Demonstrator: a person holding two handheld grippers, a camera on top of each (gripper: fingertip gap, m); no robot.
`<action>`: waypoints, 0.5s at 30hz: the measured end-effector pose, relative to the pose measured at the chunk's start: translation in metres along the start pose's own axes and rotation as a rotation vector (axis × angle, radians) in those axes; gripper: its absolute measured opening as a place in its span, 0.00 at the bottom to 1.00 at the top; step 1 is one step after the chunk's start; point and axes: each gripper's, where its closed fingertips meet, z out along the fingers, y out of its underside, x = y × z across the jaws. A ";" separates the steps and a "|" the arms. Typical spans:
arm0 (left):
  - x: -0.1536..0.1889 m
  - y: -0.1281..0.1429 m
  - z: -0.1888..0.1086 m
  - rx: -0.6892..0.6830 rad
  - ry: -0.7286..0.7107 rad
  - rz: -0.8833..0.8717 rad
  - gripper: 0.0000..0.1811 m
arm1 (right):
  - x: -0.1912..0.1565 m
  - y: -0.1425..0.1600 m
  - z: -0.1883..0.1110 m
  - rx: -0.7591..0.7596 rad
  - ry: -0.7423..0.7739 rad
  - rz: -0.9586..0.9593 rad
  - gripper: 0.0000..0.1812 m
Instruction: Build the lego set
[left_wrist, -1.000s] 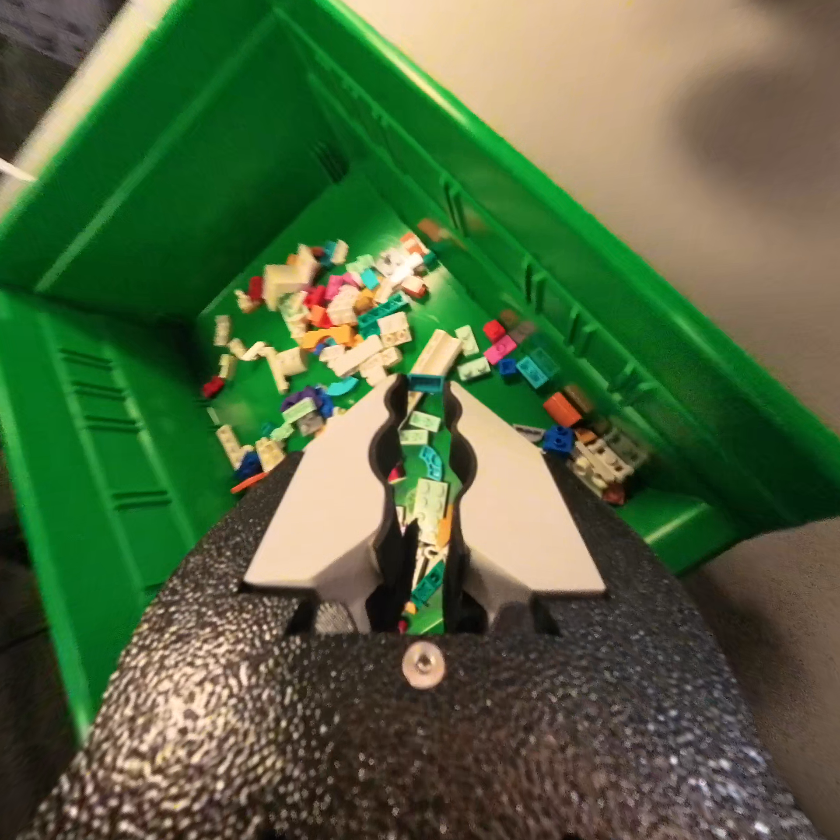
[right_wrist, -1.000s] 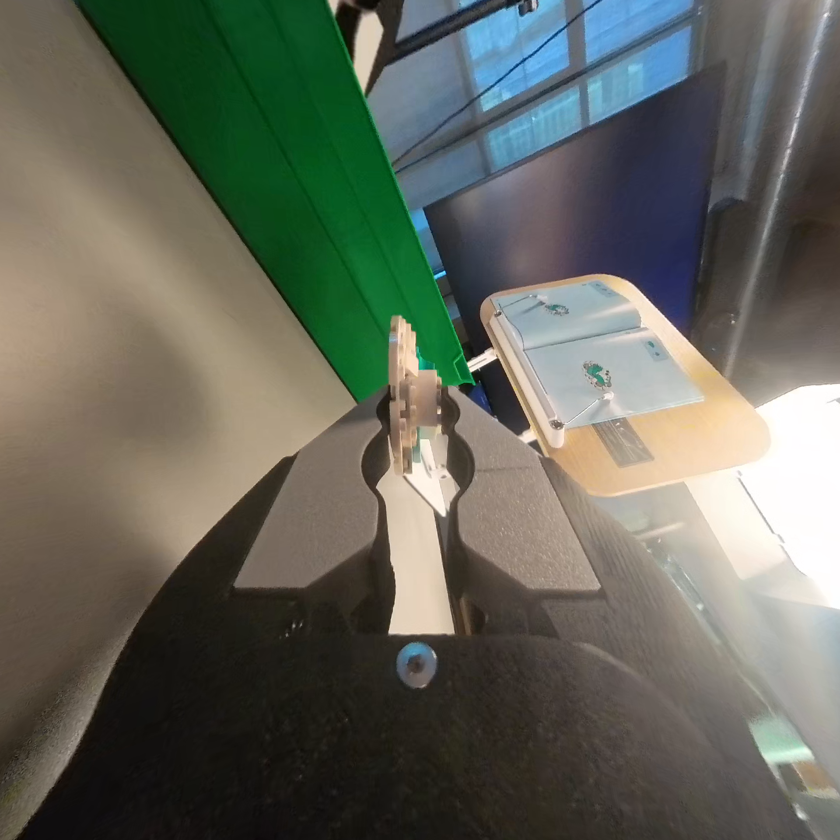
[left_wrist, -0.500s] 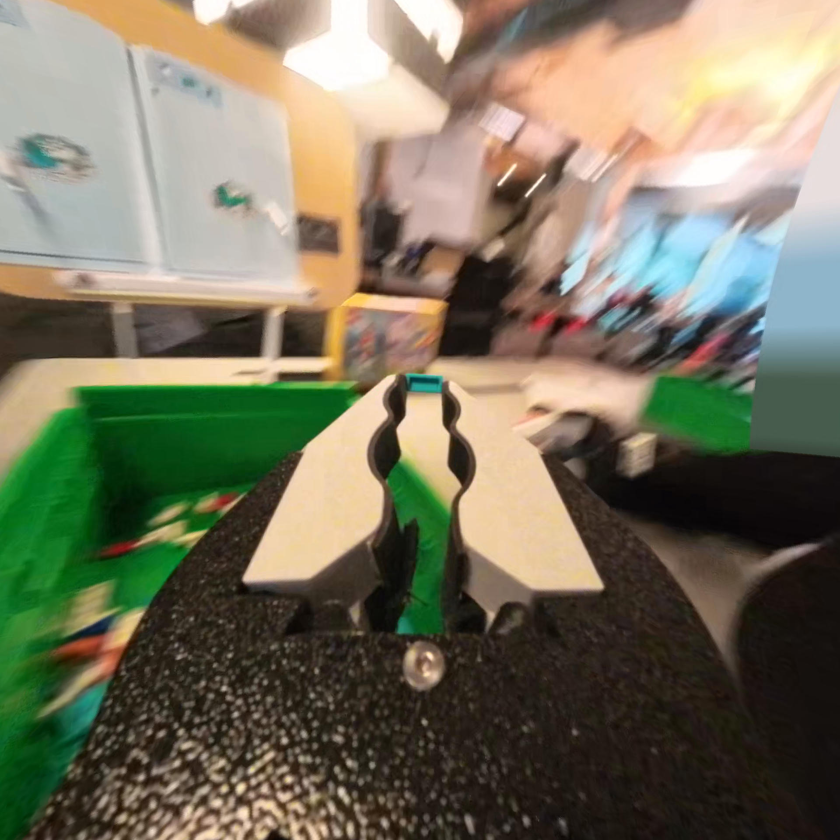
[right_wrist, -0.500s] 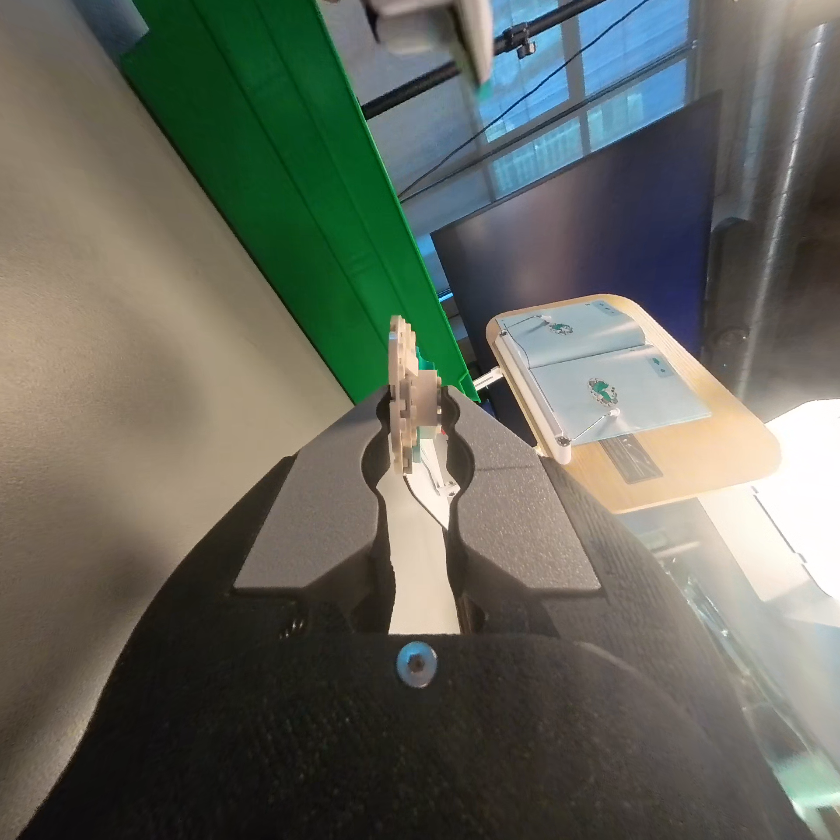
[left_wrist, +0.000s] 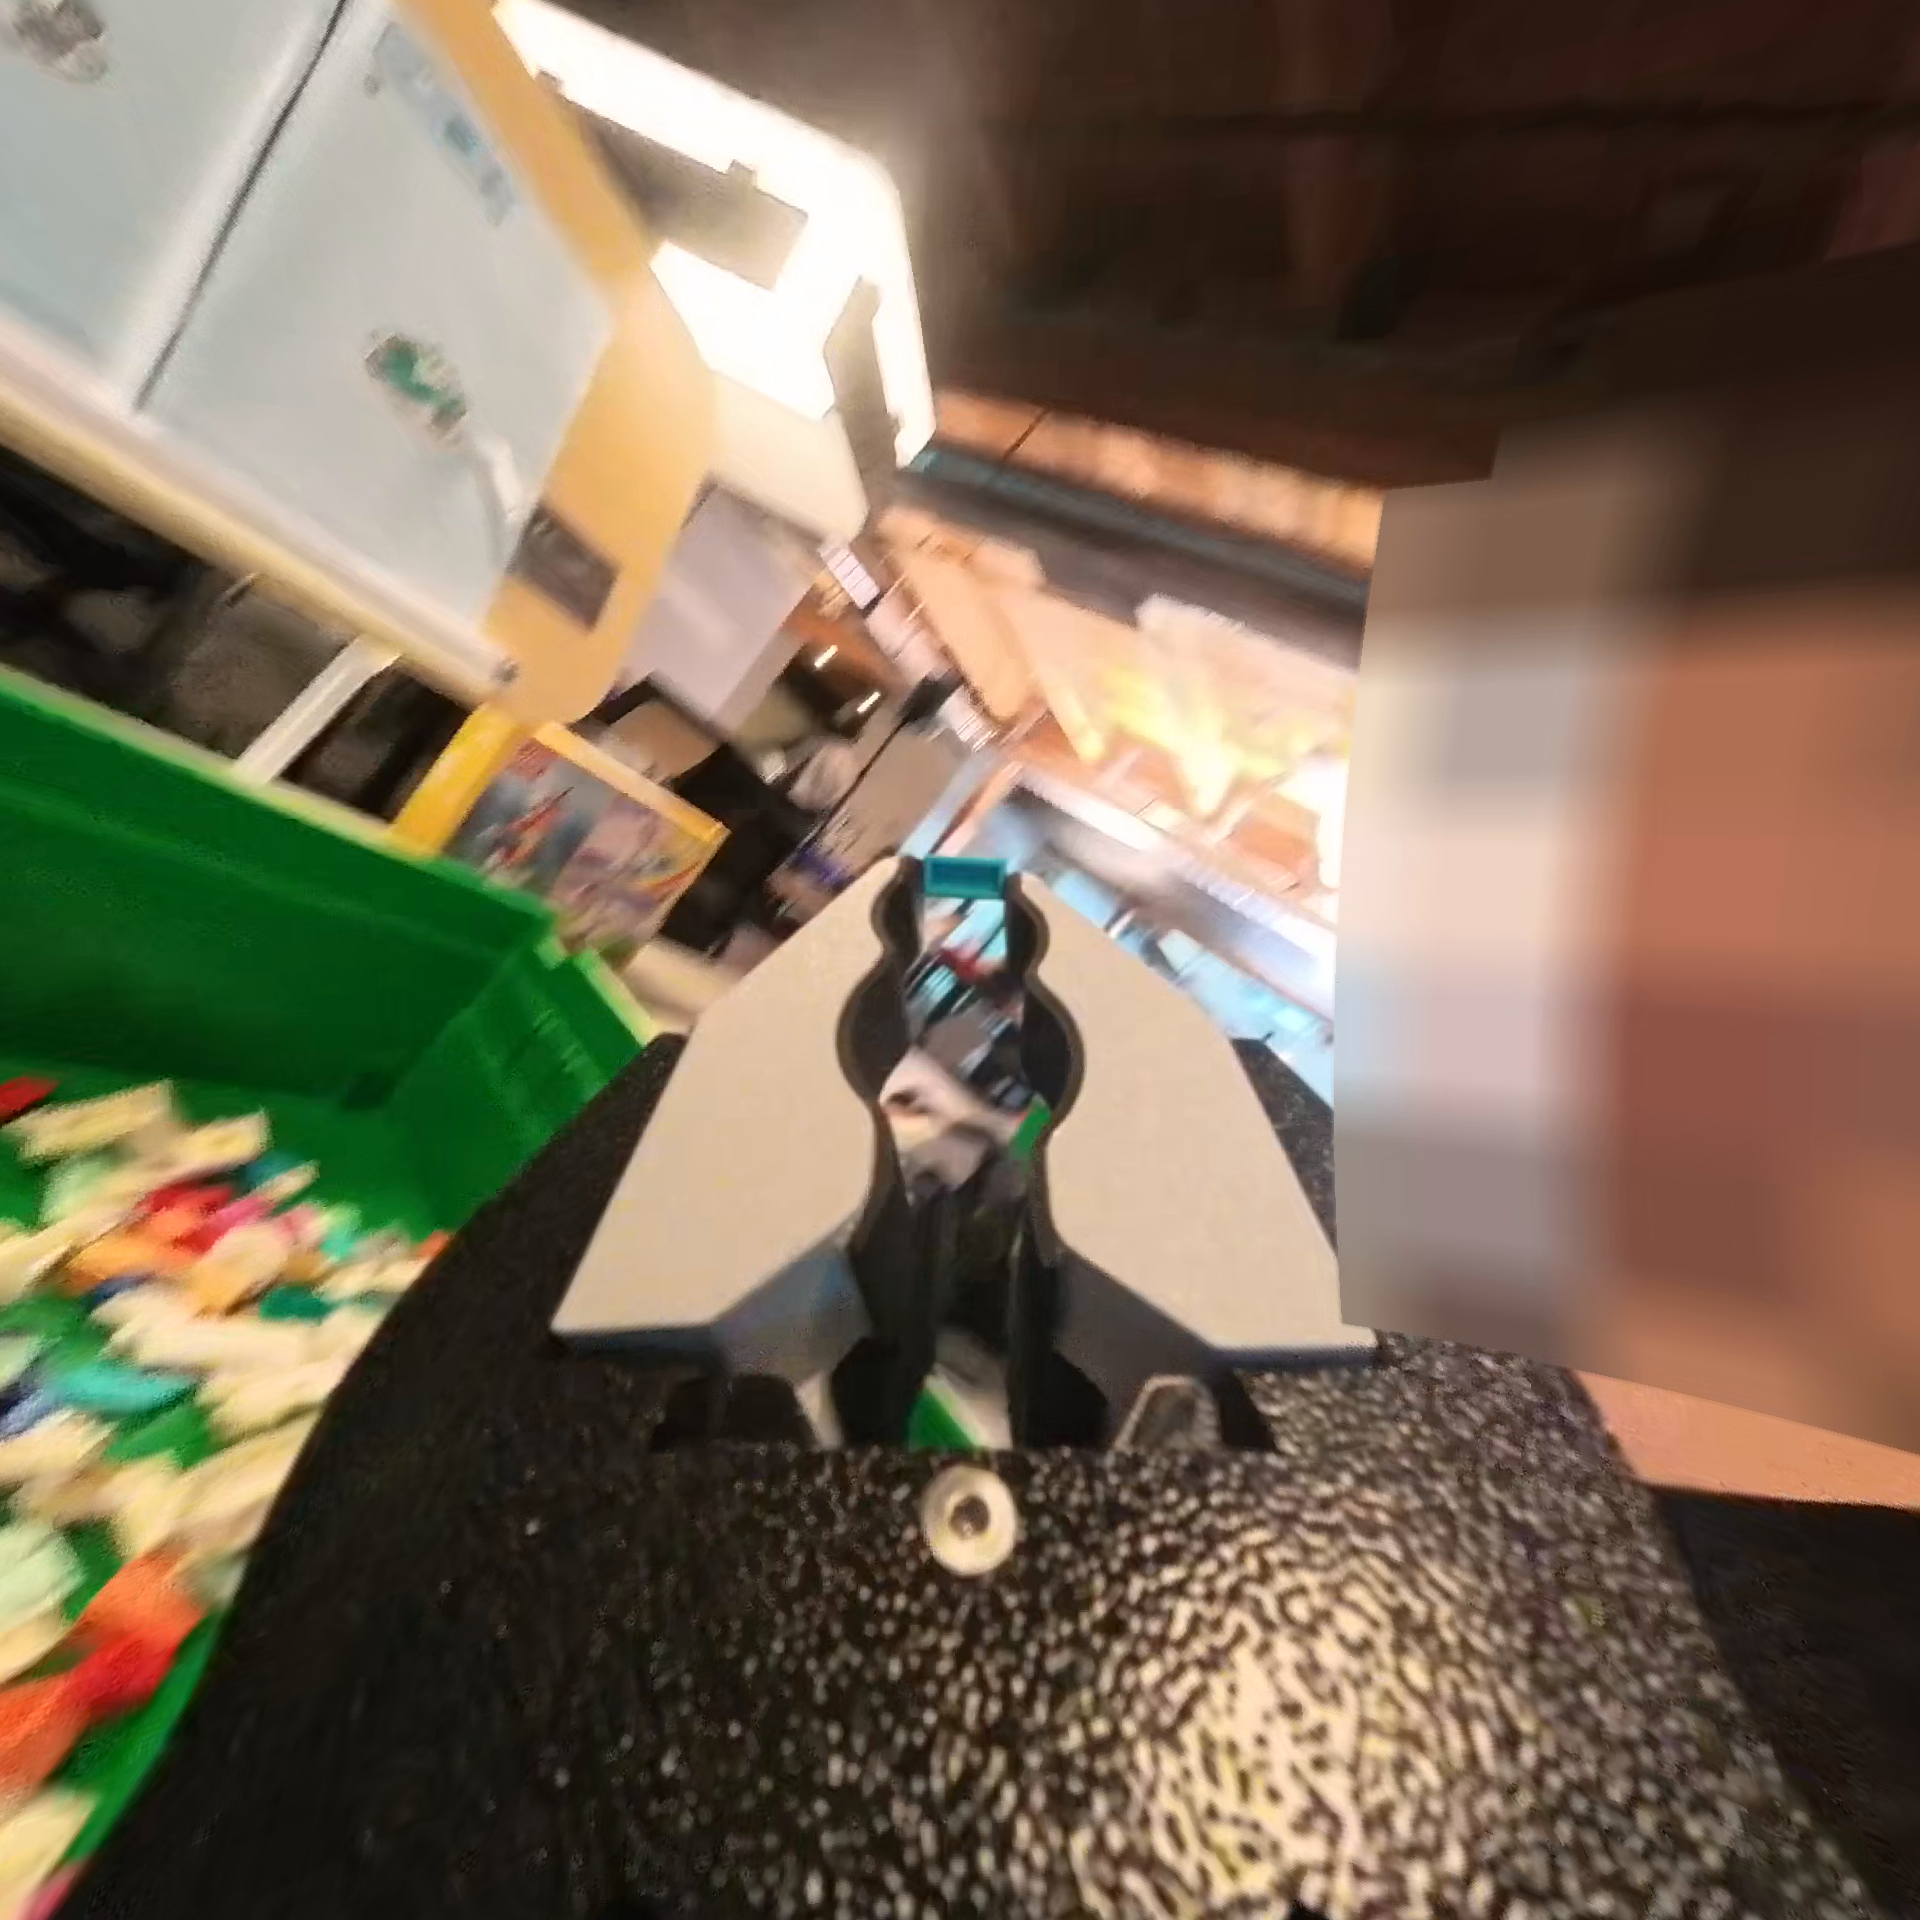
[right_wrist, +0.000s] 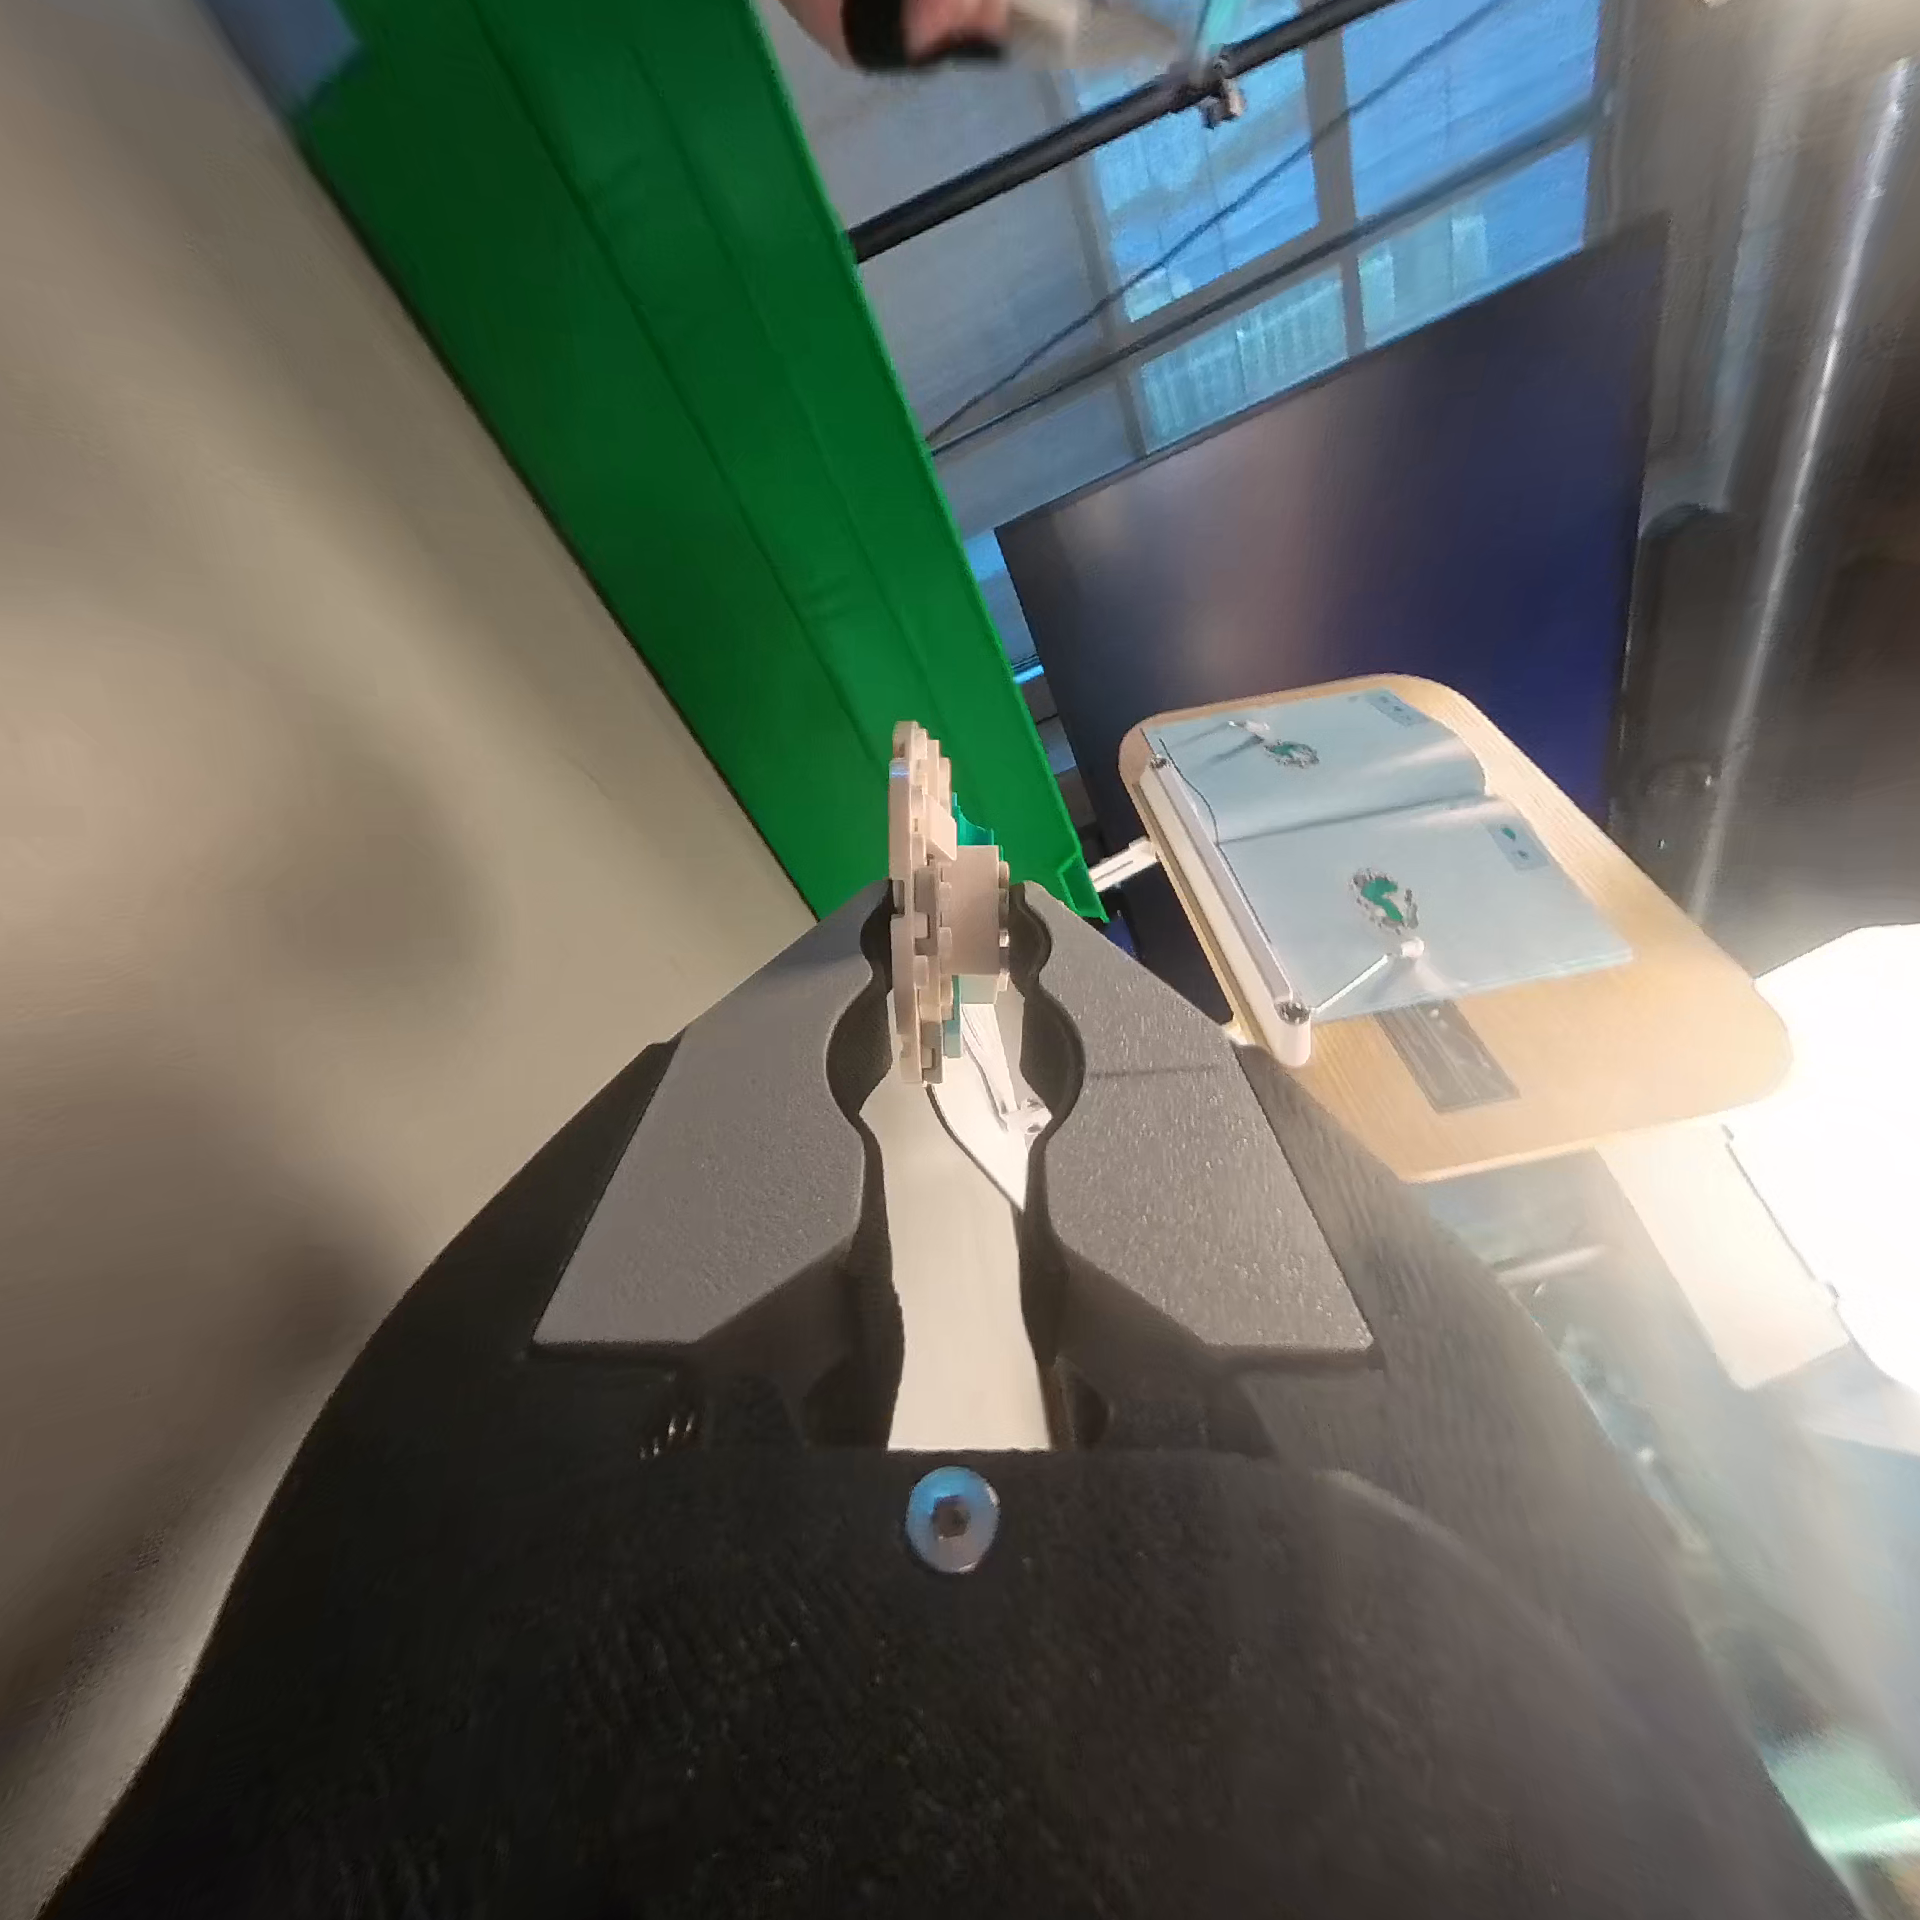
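Left claw (left_wrist: 964, 879): pinching a small teal brick (left_wrist: 963, 876) at its tips, raised above the green bin (left_wrist: 260, 935); background blurred.
Right claw (right_wrist: 951, 914): clamped on a tan and teal disc-shaped build (right_wrist: 930, 914), probably partly assembled.

The small rectangular plastic brick (left_wrist: 964, 876) is teal; the deep plastic bin (left_wrist: 260, 935) is bright green, its loose bricks (left_wrist: 125, 1299) a blur of cream, orange, red and teal; the left gripper (left_wrist: 964, 894) has pale grey fingers on a black speckled body; the flat stepped lego assembly (right_wrist: 940, 914) is beige with teal behind; the right gripper (right_wrist: 951, 925) is dark grey and black; the open instruction booklet (right_wrist: 1382, 852) is pale blue on a light wooden board (right_wrist: 1558, 1081).
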 end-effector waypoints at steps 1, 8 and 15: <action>-0.012 0.010 0.000 -0.076 -0.085 0.035 0.07 | -0.001 -0.001 0.000 -0.001 -0.004 -0.014 0.10; -0.078 0.056 -0.017 -0.620 -0.521 0.387 0.07 | -0.002 0.004 0.004 -0.028 -0.002 -0.025 0.10; -0.047 0.079 0.025 -0.783 -0.242 0.529 0.07 | 0.006 0.016 0.006 -0.078 0.037 -0.002 0.10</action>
